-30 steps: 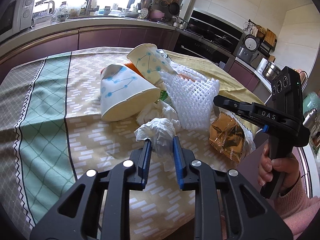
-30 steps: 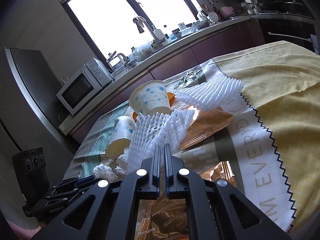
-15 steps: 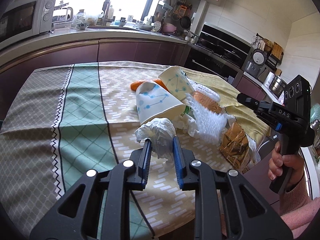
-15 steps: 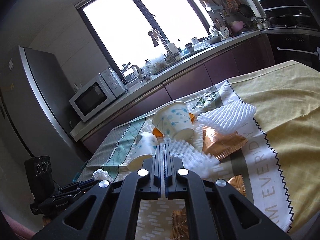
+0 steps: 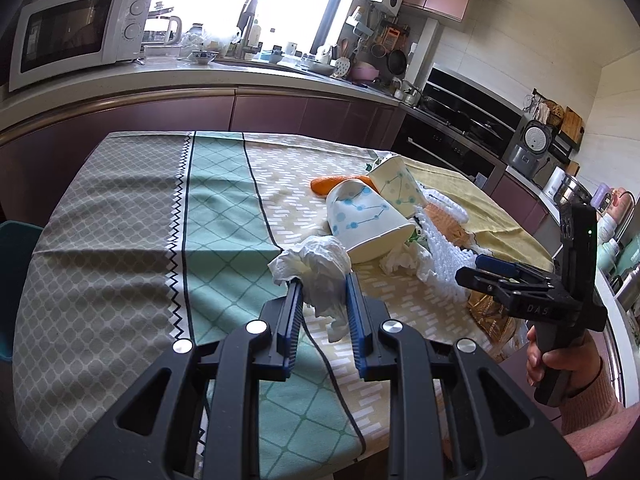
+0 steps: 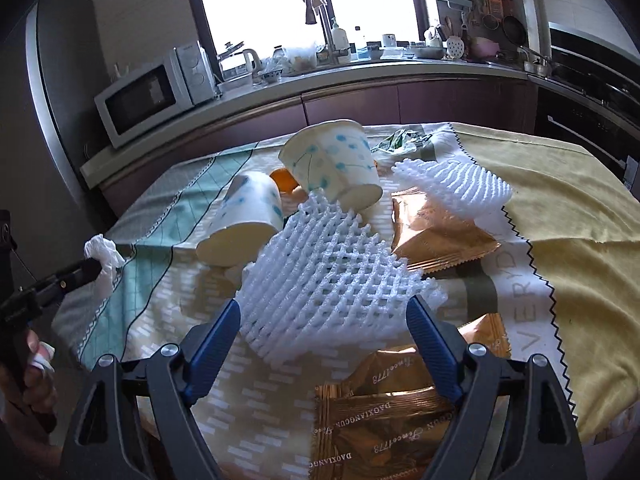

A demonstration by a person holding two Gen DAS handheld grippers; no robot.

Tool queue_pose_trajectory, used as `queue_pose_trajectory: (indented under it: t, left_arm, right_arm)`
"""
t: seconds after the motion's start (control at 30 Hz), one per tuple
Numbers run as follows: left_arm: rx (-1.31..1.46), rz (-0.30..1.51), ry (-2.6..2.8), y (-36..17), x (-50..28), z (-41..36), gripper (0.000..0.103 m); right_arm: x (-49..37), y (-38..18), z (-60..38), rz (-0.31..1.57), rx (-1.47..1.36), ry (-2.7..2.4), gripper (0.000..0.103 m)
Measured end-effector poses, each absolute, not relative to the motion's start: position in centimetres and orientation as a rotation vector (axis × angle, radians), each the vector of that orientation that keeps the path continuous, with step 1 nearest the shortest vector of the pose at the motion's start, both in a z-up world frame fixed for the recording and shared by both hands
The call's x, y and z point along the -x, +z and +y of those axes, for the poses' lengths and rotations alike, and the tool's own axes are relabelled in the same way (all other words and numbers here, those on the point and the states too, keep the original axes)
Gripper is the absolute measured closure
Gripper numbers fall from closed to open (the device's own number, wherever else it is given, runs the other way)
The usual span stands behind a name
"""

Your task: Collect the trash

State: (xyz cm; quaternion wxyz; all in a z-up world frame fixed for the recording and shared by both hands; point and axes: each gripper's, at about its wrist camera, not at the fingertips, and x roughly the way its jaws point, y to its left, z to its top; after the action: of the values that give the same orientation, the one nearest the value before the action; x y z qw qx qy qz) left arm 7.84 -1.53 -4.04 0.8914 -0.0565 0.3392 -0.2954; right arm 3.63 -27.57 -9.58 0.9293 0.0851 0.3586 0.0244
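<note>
My left gripper (image 5: pixel 323 282) is shut on a crumpled white tissue (image 5: pixel 316 264), held above the patterned tablecloth (image 5: pixel 120 220) left of the trash pile; the right wrist view shows the same tissue (image 6: pixel 104 254) at far left. My right gripper (image 6: pixel 324 302) has its jaws opening wide. A white foam net (image 6: pixel 332 272) lies between them, and the pads do not press on it. Behind the net lie two tipped paper cups (image 6: pixel 244 216) (image 6: pixel 332 164), a second foam net (image 6: pixel 456 184) and gold snack wrappers (image 6: pixel 436 232) (image 6: pixel 376 412).
An orange peel (image 5: pixel 328 184) and more tissue (image 5: pixel 400 260) lie beside the cups, a green wrapper (image 6: pixel 396 140) behind them. A kitchen counter with a microwave (image 5: pixel 76 32) runs behind the table. A teal chair (image 5: pixel 12 280) stands at the table's left edge.
The left gripper has carried the tissue to the left, away from the pile. The right gripper's jaws went from shut to wide open, and it drew close to the foam net.
</note>
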Motion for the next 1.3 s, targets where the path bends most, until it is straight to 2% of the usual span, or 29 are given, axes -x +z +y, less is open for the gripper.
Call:
queue_pose_trajectory:
  t: [0.03, 0.07, 0.1, 0.17, 0.2, 0.23, 0.27, 0.63, 0.67, 0.7, 0.73, 0.77, 0.8, 0.93, 0.97, 1.0, 1.03, 1.1, 1.17, 1.3]
  left_arm:
    - [0.118, 0.707, -0.611, -4.1, -7.9, -1.4, 0.081]
    - [0.12, 0.709, -0.608, -4.2, -7.9, -1.3, 0.081]
    - [0.121, 0.711, -0.604, -4.2, -7.9, -1.2, 0.081]
    - [0.123, 0.711, -0.598, -4.2, -7.7, -0.8, 0.081]
    - [0.123, 0.711, -0.594, -4.3, -7.7, -0.7, 0.081]
    - [0.122, 0.709, -0.59, -4.2, -7.6, -0.5, 0.081]
    - [0.121, 0.707, -0.587, -4.2, -7.6, -0.4, 0.081]
    - [0.136, 0.683, -0.545, -3.5, -7.1, 2.2, 0.081]
    - [0.138, 0.683, -0.542, -3.6, -7.1, 2.4, 0.081]
    - [0.14, 0.684, -0.542, -3.6, -7.1, 2.6, 0.081]
    - [0.141, 0.684, -0.541, -3.6, -7.1, 2.6, 0.081]
    - [0.141, 0.683, -0.54, -3.6, -7.0, 2.7, 0.081]
    - [0.142, 0.683, -0.541, -3.6, -7.0, 2.7, 0.081]
    - [0.144, 0.688, -0.545, -3.9, -7.3, 3.1, 0.081]
    - [0.145, 0.69, -0.545, -4.0, -7.3, 3.1, 0.081]
    - [0.146, 0.692, -0.545, -4.0, -7.3, 3.0, 0.081]
    - [0.148, 0.693, -0.545, -4.1, -7.2, 3.0, 0.081]
    - [0.151, 0.695, -0.543, -4.2, -7.2, 3.1, 0.081]
    - [0.152, 0.699, -0.54, -4.3, -7.1, 3.0, 0.081]
    - [0.156, 0.706, -0.531, -4.5, -7.2, 3.2, 0.081]
  right_arm:
    - [-3.8, -9.9, -27.4, 0.741, -0.161, 0.049, 0.026]
    - [-4.1, -10.2, -27.5, 0.753, -0.167, 0.059, 0.042]
    - [-4.1, -10.4, -27.8, 0.757, -0.192, 0.08, 0.062]
    - [-4.0, -10.4, -28.1, 0.75, -0.212, 0.093, 0.074]
    - [-3.8, -10.2, -28.2, 0.742, -0.213, 0.088, 0.089]
    - [-3.7, -10.0, -28.6, 0.735, -0.228, 0.097, 0.1]
    - [-3.6, -9.7, -28.8, 0.724, -0.246, 0.104, 0.102]
    - [-2.2, -6.3, -29.4, 0.626, -0.288, 0.115, 0.102]
    - [-2.5, -6.4, -29.5, 0.639, -0.286, 0.109, 0.101]
    - [-2.7, -6.6, -29.9, 0.654, -0.3, 0.089, 0.096]
    - [-2.9, -7.0, -30.5, 0.661, -0.329, 0.057, 0.084]
    - [-3.1, -7.4, -31.2, 0.672, -0.36, 0.028, 0.036]
    - [-3.3, -7.8, -31.8, 0.677, -0.376, 0.008, 0.013]
    - [-4.6, -9.8, -32.5, 0.75, -0.415, 0.024, 0.021]
    - [-5.0, -10.2, -32.4, 0.763, -0.419, 0.033, 0.025]
    - [-5.2, -10.5, -32.3, 0.769, -0.428, 0.053, 0.037]
    - [-5.5, -10.8, -32.3, 0.776, -0.437, 0.075, 0.043]
    - [-5.8, -11.1, -32.2, 0.776, -0.456, 0.092, 0.073]
    - [-5.7, -11.0, -32.4, 0.758, -0.476, 0.105, 0.093]
    - [-4.9, -9.9, -32.6, 0.695, -0.478, 0.11, 0.098]
